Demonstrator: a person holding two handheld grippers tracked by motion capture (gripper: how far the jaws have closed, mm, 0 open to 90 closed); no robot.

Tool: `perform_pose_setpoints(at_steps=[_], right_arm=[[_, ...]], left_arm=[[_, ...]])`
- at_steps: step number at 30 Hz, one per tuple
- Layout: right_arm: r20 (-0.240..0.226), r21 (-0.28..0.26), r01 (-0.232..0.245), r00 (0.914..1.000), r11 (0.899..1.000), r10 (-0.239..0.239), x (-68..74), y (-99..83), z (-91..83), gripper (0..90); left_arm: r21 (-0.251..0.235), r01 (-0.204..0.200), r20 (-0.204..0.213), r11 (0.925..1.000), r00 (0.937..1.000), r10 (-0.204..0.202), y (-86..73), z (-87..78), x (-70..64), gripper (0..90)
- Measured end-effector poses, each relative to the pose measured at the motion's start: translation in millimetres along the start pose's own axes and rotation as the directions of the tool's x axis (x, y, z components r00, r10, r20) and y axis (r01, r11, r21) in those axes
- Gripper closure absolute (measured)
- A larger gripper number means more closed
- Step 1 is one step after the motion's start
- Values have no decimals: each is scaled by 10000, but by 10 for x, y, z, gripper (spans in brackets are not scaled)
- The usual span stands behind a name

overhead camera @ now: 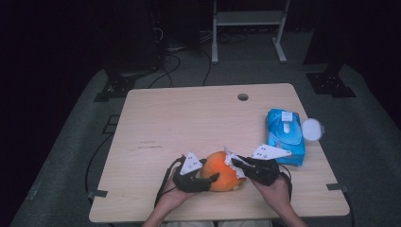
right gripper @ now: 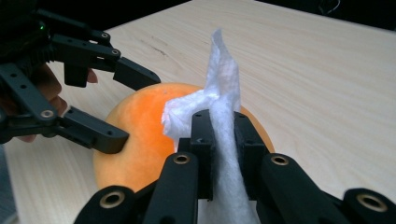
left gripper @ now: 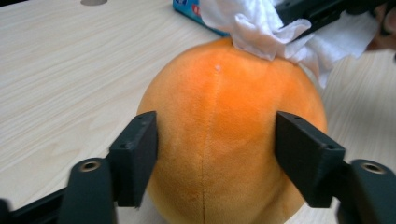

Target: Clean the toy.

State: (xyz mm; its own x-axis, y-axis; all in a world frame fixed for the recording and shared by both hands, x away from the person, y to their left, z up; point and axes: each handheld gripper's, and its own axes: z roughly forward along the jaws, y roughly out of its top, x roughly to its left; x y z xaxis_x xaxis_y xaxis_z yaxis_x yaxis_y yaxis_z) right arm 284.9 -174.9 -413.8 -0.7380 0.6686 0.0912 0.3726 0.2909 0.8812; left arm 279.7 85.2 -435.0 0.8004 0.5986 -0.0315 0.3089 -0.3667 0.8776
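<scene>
An orange plush ball (overhead camera: 223,175) rests on the wooden table (overhead camera: 189,123) near its front edge. My left gripper (overhead camera: 209,178) clasps it from the left, and in the left gripper view its jaws press the two sides of the ball (left gripper: 224,88). My right gripper (overhead camera: 238,163) comes in from the right, shut on a crumpled white wipe (right gripper: 224,93). The wipe (left gripper: 261,32) lies against the ball's top right side. In the right gripper view the left gripper (right gripper: 135,109) grips the ball (right gripper: 144,126) beyond the wipe.
A blue pack of wet wipes (overhead camera: 285,135) lies at the table's right edge, its white lid (overhead camera: 312,129) flipped open beside it. A round cable hole (overhead camera: 242,97) sits near the far edge. The table's left and middle are bare wood.
</scene>
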Motion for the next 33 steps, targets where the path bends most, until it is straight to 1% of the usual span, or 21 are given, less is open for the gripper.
perform_pose_setpoints(at_steps=[1, 2, 3, 4, 5, 6, 7, 8, 9, 10, 13, 15, 16, 17, 18, 20, 22, 26, 28, 32, 33], right_arm=[[-19, 1, -99, 9999, 10000, 99, -7, -9, -3, 805], [19, -21, 62, 10000, 10000, -62, 16, -8, 6, 805], [19, -21, 62, 10000, 10000, -62, 16, -8, 6, 805], [-458, -221, 105, 9989, 9997, -115, 100, 4, 22, 805], [-458, -221, 105, 9989, 9997, -115, 100, 4, 22, 805], [-769, -266, 517, 9956, 9983, -536, 222, 27, 49, 805], [-837, -240, 702, 9939, 9972, -720, 270, 32, 60, 805], [-751, -202, 906, 9929, 9957, -919, 289, 33, 70, 806], [-595, -102, 943, 9937, 9955, -947, 282, 28, 71, 806], [-455, -61, 843, 9954, 9964, -845, 241, 20, 67, 807], [105, 84, 406, 9991, 9991, -407, 74, -25, 37, 808], [55, 14, 208, 9998, 9998, -208, 76, -29, 21, 809], [-103, -46, 355, 9993, 9994, -356, 123, -17, 30, 809], [-511, -117, 410, 9978, 9991, -415, 189, -4, 45, 809], [-849, -139, 638, 9943, 9979, -647, 261, 9, 77, 808], [-754, 91, 1346, 9882, 9909, -1335, 383, 21, 139, 809], [-625, 131, 1119, 9919, 9936, -1109, 330, 13, 143, 810], [58, 101, 309, 9995, 9995, -309, 74, -30, 32, 811], [353, 167, 285, 9990, 9995, -291, 32, -47, -6, 812], [115, 107, 332, 9994, 9994, -333, 98, -37, 8, 811], [-394, 29, 676, 9969, 9977, -675, 216, -12, 54, 811]], left_arm=[[-293, -172, -33, 9994, 9998, 171, 22, 1, -27, 258], [-527, -292, -7, 9982, 9996, 292, 42, 7, -61, 226], [-527, -292, -7, 9982, 9996, 292, 42, 7, -61, 238], [-146, -757, -187, 9970, 9970, 754, 58, 43, -125, 265], [-146, -757, -187, 9970, 9970, 754, 58, 43, -125, 307], [44, -799, -254, 9968, 9965, 800, 32, 50, -116, 326], [44, -799, -254, 9968, 9965, 800, 32, 50, -116, 339], [134, -575, -263, 9983, 9980, 578, 8, 23, -55, 354], [134, -575, -263, 9983, 9980, 578, 8, 23, -55, 363], [140, -222, -286, 9997, 9993, 226, -14, 3, 0, 369], [49, 159, -299, 9999, 9994, -157, -27, 12, 51, 382], [80, 173, -393, 9998, 9991, -169, -23, 36, 47, 385], [48, 202, -436, 9998, 9988, -199, -27, 49, 39, 386], [28, 184, -446, 9998, 9988, -182, -29, 54, 37, 388], [28, 184, -446, 9998, 9988, -182, -29, 54, 37, 388], [66, 275, -416, 9996, 9988, -272, -40, 27, 73, 393], [-33, 570, -300, 9984, 9979, -571, -64, 7, 117, 393], [-50, 701, -266, 9975, 9972, -702, -68, -2, 157, 393], [-47, 749, -228, 9972, 9969, -750, -75, -1, 161, 394], [-37, 678, -236, 9977, 9974, -678, -74, 12, 140, 394], [-58, 641, -216, 9979, 9977, -642, -76, 16, 133, 394]])
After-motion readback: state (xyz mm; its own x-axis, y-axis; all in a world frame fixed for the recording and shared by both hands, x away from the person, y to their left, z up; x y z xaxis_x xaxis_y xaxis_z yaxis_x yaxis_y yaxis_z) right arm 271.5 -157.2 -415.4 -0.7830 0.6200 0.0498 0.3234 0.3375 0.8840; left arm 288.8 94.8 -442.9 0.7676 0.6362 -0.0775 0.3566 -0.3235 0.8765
